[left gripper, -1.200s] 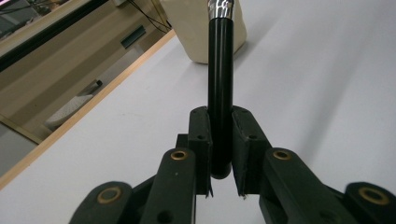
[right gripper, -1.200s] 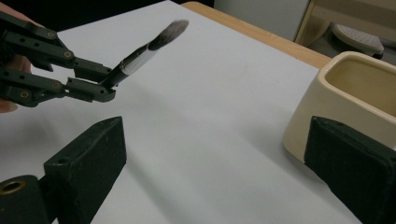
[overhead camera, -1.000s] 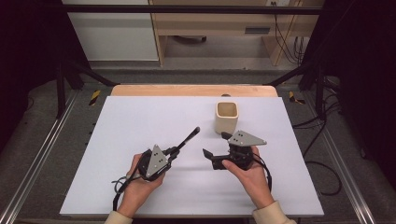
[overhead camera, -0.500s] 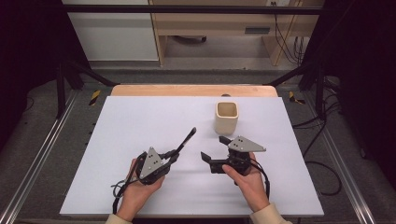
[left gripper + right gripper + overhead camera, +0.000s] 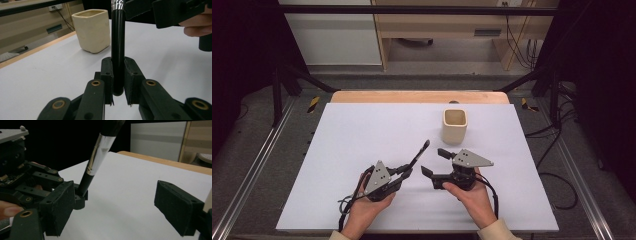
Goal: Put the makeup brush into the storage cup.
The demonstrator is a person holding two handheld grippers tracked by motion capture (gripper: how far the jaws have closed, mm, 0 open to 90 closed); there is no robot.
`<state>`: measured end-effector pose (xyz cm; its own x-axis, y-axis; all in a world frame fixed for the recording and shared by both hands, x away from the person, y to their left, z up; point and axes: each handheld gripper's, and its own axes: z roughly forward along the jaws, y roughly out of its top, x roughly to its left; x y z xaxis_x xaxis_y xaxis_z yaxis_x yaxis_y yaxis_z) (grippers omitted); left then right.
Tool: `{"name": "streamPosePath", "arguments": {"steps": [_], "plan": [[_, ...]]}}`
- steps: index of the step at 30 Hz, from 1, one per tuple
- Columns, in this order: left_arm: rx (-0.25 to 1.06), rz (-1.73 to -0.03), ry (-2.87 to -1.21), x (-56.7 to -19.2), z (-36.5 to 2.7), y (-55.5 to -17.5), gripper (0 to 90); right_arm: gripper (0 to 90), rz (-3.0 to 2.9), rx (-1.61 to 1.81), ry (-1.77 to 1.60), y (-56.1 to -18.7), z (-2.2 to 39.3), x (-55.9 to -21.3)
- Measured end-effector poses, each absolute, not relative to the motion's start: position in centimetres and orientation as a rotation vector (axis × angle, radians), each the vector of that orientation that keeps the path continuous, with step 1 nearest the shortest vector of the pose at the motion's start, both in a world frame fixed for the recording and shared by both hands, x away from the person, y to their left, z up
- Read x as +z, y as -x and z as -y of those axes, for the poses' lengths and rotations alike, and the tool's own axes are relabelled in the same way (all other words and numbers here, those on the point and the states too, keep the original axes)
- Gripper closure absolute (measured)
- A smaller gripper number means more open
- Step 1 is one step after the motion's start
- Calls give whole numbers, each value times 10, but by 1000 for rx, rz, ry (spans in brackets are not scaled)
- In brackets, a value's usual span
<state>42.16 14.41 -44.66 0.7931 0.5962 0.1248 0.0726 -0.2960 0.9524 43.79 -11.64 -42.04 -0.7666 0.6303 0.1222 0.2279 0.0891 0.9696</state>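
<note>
Currently, the catalogue runs as follows.

Brush (image 5: 418, 154): black handle, silver collar, dark bristles. It is clamped by its butt end in the left gripper (image 5: 404, 171), whose jaws are pressed together on the handle. It slants up off the table (image 5: 362, 130) toward 1 o'clock, bristle end free in the air. Likely held low on the handle so that the other end can be taken or steered into a container.

Right gripper (image 5: 432, 162): jaws apart with nothing between them; they have just been closing a little. It lies at 3 o'clock of the brush and points toward it, probably to take the handle or collar.

Cup (image 5: 455, 125): cream, square-mouthed, upright, empty so far as can be seen. It stands at 12 o'clock of the right gripper, well apart from the bristles. Judged the likely place for the brush.

Obstacles: the right gripper's own body sits between brush and cup, so the path over it needs a lift. Otherwise the white surface around is bare.

Beyond the table: a wooden edge strip (image 5: 412, 96) at 12 o'clock and cables (image 5: 562, 180) at 3 o'clock.
</note>
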Motion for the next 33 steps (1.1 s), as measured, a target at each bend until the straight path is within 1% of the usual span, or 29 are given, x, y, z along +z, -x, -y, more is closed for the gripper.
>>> {"name": "streamPosePath", "arguments": {"steps": [1,4,5,6,7,8,9,10,12,13,15,28,33], "plan": [[557,-514,-1818,-447,-144,-422,789,187,-2047,1723,-850,-438,116,-420],[549,-513,-1818,-447,-143,-421,789,252,-2054,1729,-846,-438,115,-421],[549,-513,-1818,-447,-143,-421,789,252,-2054,1729,-846,-438,115,-421],[549,-511,-1817,-447,-142,-421,789,291,-2056,1749,-843,-437,115,-421],[548,-511,-1817,-448,-142,-421,789,291,-2056,1749,-843,-437,115,-421],[544,-506,-1819,-448,-140,-420,789,325,-2064,1760,-836,-437,114,-421],[544,-506,-1819,-448,-140,-420,789,325,-2064,1760,-836,-437,114,-421],[544,-504,-1820,-448,-139,-420,789,367,-2075,1764,-828,-437,113,-422],[540,-497,-1825,-449,-138,-420,789,374,-2078,1768,-829,-437,112,-422],[538,-494,-1827,-450,-137,-419,789,407,-2082,1780,-833,-438,111,-422],[536,-492,-1828,-450,-136,-419,789,418,-2081,1786,-831,-438,111,-423],[528,-486,-1830,-452,-133,-418,789,599,-2112,1851,-820,-438,104,-425],[524,-482,-1832,-453,-132,-417,789,626,-2117,1861,-822,-438,102,-426]]}}
